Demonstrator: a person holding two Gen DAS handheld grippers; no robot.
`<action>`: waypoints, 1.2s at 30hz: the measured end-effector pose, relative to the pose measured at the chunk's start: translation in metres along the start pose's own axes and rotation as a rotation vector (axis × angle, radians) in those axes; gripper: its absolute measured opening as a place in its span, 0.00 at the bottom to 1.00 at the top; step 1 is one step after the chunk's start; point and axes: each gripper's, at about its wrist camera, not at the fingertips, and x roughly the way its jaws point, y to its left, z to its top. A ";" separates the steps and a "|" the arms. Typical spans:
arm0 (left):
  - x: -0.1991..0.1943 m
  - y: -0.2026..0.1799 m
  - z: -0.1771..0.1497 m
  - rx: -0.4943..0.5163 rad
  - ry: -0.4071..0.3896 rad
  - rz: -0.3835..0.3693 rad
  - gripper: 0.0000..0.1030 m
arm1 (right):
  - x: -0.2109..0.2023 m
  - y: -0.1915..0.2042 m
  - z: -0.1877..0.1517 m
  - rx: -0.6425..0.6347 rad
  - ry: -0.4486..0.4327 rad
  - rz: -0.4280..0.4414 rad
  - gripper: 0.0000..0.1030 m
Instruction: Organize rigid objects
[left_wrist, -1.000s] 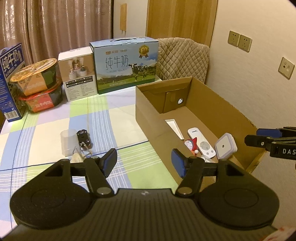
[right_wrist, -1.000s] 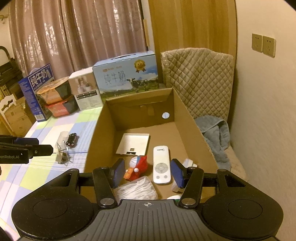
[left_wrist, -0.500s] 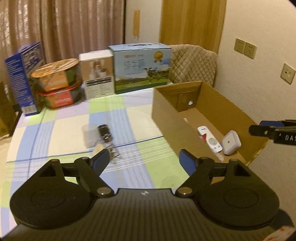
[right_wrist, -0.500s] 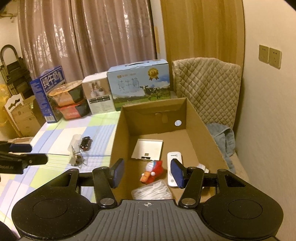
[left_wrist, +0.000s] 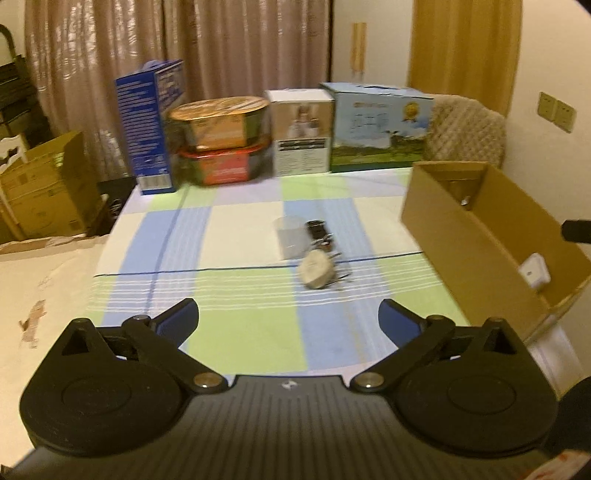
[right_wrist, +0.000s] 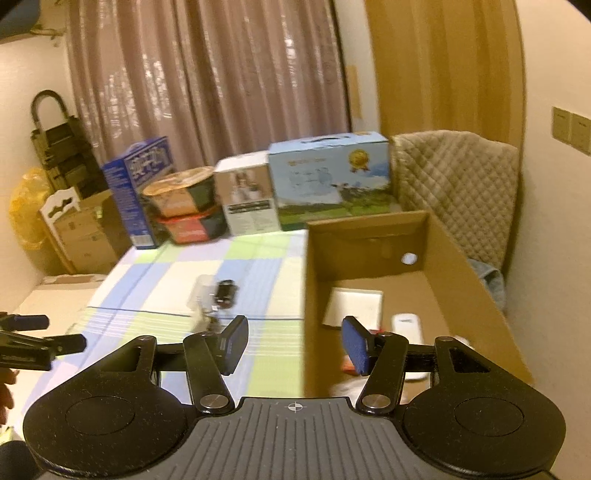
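Observation:
A clear plastic cup (left_wrist: 291, 236), a small black object (left_wrist: 317, 229) and a pale round piece with wire legs (left_wrist: 316, 272) lie together mid-table; they also show, blurred, in the right wrist view (right_wrist: 216, 295). An open cardboard box (left_wrist: 476, 236) stands at the table's right edge, holding a white remote (right_wrist: 408, 326), a flat white card (right_wrist: 352, 306) and a white square device (left_wrist: 533, 273). My left gripper (left_wrist: 288, 321) is wide open and empty, short of the small objects. My right gripper (right_wrist: 295, 341) is open and empty above the box's left wall (right_wrist: 314, 295).
Along the table's far edge stand a blue carton (left_wrist: 149, 125), two stacked noodle bowls (left_wrist: 221, 142), a white box (left_wrist: 301, 131) and a milk case (left_wrist: 376, 127). A quilted chair back (left_wrist: 467, 131) is behind the box. Cardboard boxes (left_wrist: 44, 188) sit on the floor left.
Both grippers have pulled back and swung left, so more table shows. My left gripper's jaws have opened wider. The objects on the table and in the box have not moved.

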 end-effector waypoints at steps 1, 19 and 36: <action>0.001 0.004 -0.001 -0.002 0.000 0.009 0.99 | 0.001 0.006 0.001 -0.007 -0.003 0.010 0.52; 0.089 0.040 -0.015 0.015 0.049 0.021 0.99 | 0.122 0.085 -0.026 -0.094 0.100 0.113 0.52; 0.196 0.032 -0.010 0.199 0.040 -0.041 0.92 | 0.263 0.093 -0.048 -0.239 0.209 0.148 0.43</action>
